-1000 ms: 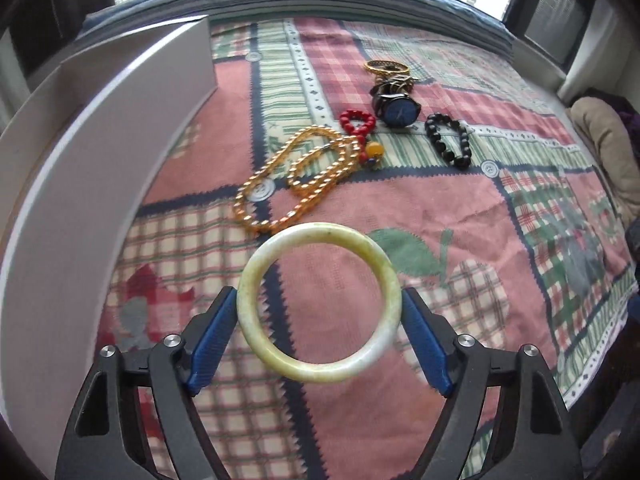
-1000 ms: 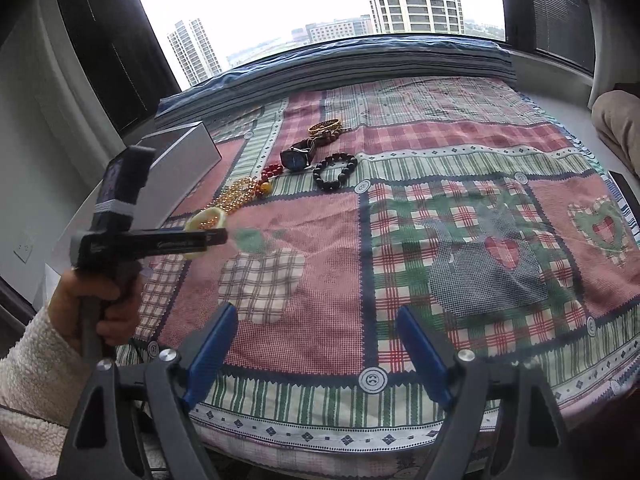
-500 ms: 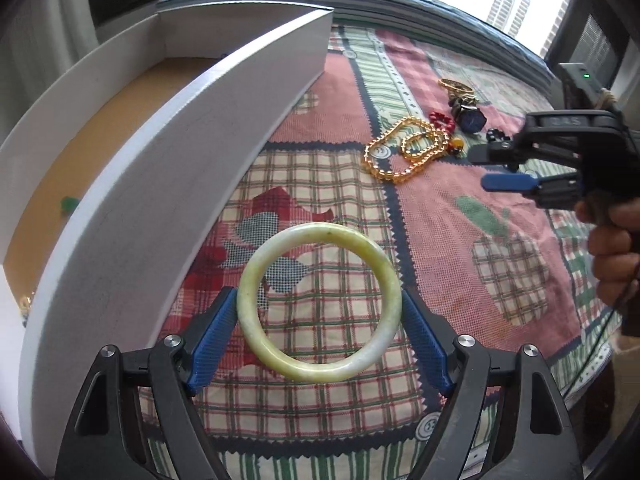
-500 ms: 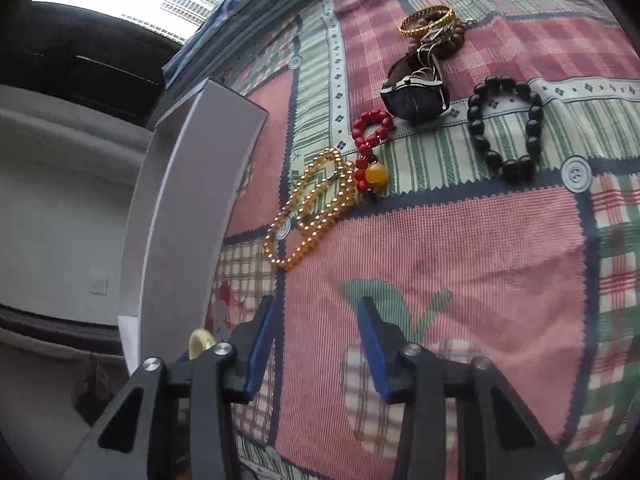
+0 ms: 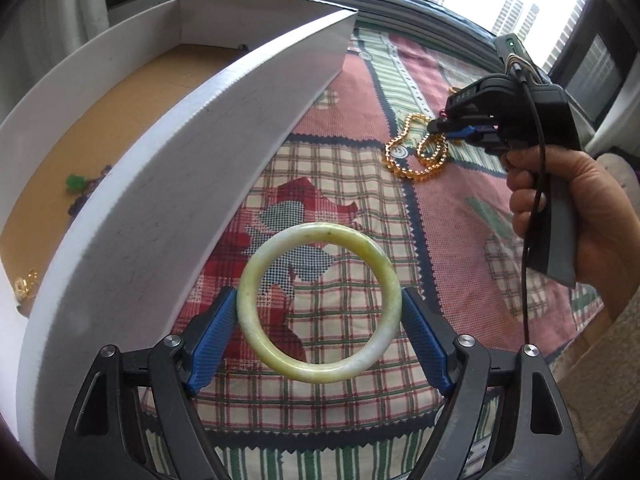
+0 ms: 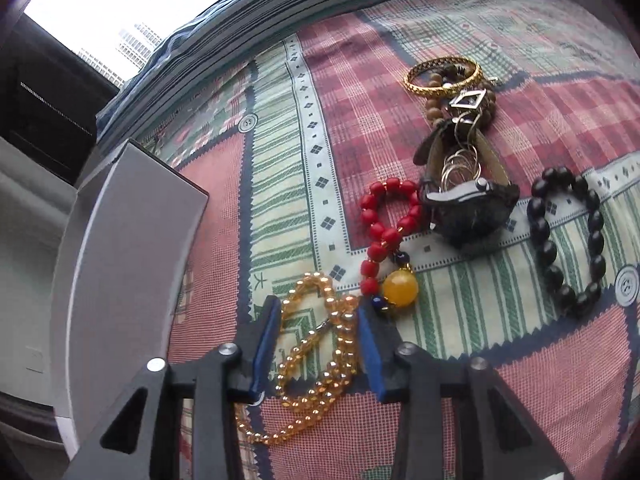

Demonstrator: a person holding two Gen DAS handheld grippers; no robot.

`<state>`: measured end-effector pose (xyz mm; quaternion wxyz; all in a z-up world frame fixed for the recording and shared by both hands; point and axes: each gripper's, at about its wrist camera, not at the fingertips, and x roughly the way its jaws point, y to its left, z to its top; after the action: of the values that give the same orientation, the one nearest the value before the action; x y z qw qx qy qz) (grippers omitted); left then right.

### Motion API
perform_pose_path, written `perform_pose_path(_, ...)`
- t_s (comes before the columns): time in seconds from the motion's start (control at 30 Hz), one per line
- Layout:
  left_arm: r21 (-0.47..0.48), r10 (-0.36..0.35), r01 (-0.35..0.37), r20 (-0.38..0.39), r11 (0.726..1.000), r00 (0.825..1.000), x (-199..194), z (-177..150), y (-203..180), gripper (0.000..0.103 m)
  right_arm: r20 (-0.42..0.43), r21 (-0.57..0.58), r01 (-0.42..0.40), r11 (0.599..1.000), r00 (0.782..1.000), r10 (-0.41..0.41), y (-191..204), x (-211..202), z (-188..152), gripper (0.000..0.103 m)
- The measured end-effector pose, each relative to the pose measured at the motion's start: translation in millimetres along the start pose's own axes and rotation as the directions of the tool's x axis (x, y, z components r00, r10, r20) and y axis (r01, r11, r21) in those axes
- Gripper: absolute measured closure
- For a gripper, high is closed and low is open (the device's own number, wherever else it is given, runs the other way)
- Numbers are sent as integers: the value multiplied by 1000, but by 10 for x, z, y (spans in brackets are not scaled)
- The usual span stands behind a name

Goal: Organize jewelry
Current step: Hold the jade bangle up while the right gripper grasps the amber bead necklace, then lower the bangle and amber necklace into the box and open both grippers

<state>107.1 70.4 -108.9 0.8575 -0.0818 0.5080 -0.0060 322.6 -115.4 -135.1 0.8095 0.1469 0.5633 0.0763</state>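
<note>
Box (image 5: 160,200) is far left on the quilt (image 5: 460,240), open top, white walls. A small green piece (image 5: 74,181) and a gold piece (image 5: 24,284) already lie on its brown floor, so a little is sorted and most is not.

Left gripper (image 5: 319,296) stands wide, both blue pads on the outer rim of the jade bangle (image 5: 318,376). The bangle is off the cloth, just beside the box's near wall and not over the opening yet. It's a ring, so it has no long axis. Its open face points at the camera and its plane spans the jaws.

Right gripper (image 6: 320,320) is down at the cloth and its jaws have just been closing. The amber bead necklace (image 6: 316,396) lies between them, with the pads meeting the strands on either side. It reads as a pinch, but lift isn't confirmed. The necklace is folded into a doubled loop whose long axis runs roughly along the fingers, leaning a bit right at the far end. The jaws close across its narrow width.

Further right, untouched on the quilt:
- red bead bracelet (image 6: 384,232)
- watch (image 6: 468,216), with a gold bangle (image 6: 442,74) and tangled bits behind it
- black bead bracelet (image 6: 560,240)

Estimate: early. Two pieces in hand, at least four still to go.
</note>
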Motion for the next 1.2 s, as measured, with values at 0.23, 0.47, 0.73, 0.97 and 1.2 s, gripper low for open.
perform_pose_path(0.23, -15, -14, 14, -2, 1000, 1000, -152, 22, 21, 21, 57, -104, -143, 984, 987, 149, -14, -586, -103, 95)
perform_pose_path(0.47, -12, -69, 70, 27, 998, 997, -603, 204, -33, 21, 102, -317, -213, 924, 961, 257, 410, -1490, -179, 95)
perform_pose_path(0.73, -42, -117, 122, 103, 992, 988, -1346, 535, 328, 21, 88, -493, -267, 828, 932, 353, 975, -2114, -293, 95)
perform_pose_path(0.97, -140, 73, -51, 158, 989, 985, -1507, 756, 1014, 21, 59, -598, -339, 726, 885, 462, 1755, -2262, -373, 95)
perform_pose_path(1.2, -197, 137, -121, 70, 973, 988, -939, 798, 1356, 21, 3, -632, -346, 694, 894, 448, 2379, -1774, -344, 95)
